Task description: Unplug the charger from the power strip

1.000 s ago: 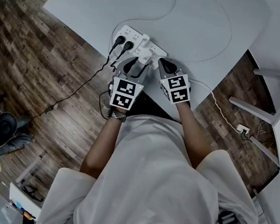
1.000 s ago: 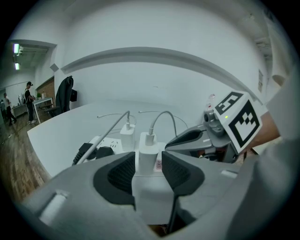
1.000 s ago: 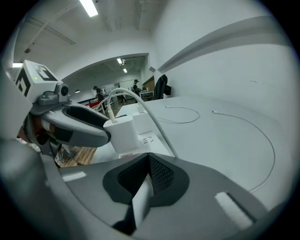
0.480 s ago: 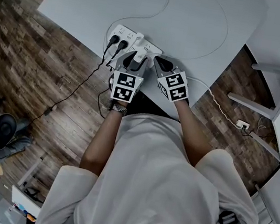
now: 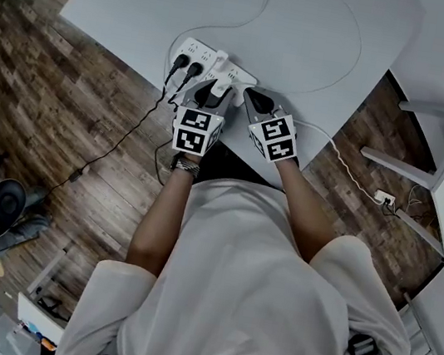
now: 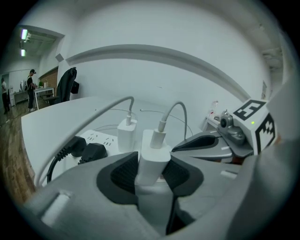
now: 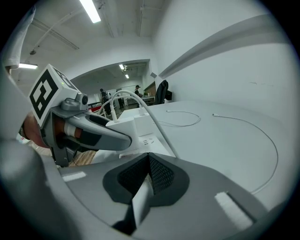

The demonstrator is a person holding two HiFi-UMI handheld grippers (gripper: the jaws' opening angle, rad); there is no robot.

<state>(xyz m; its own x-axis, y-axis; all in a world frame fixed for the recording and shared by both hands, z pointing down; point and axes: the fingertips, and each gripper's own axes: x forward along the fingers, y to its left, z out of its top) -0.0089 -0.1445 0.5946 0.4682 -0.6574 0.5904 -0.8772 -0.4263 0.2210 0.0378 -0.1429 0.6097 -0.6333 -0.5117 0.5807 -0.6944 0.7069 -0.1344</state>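
White table (image 5: 314, 28): one power strip (image 5: 195, 48), two chargers (image 6: 127, 136); left gripper (image 6: 152, 174) clamps one charger (image 6: 153, 157), right gripper (image 7: 149, 176) closed

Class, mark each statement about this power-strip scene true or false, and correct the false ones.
1. The left hand-held gripper is clamped on a white charger. True.
2. Two black plugs sit in the power strip. True.
3. The power strip lies on the wooden floor. False: it lies on the white table.
4. The gripped charger has no cable. False: a white cable rises from its top.
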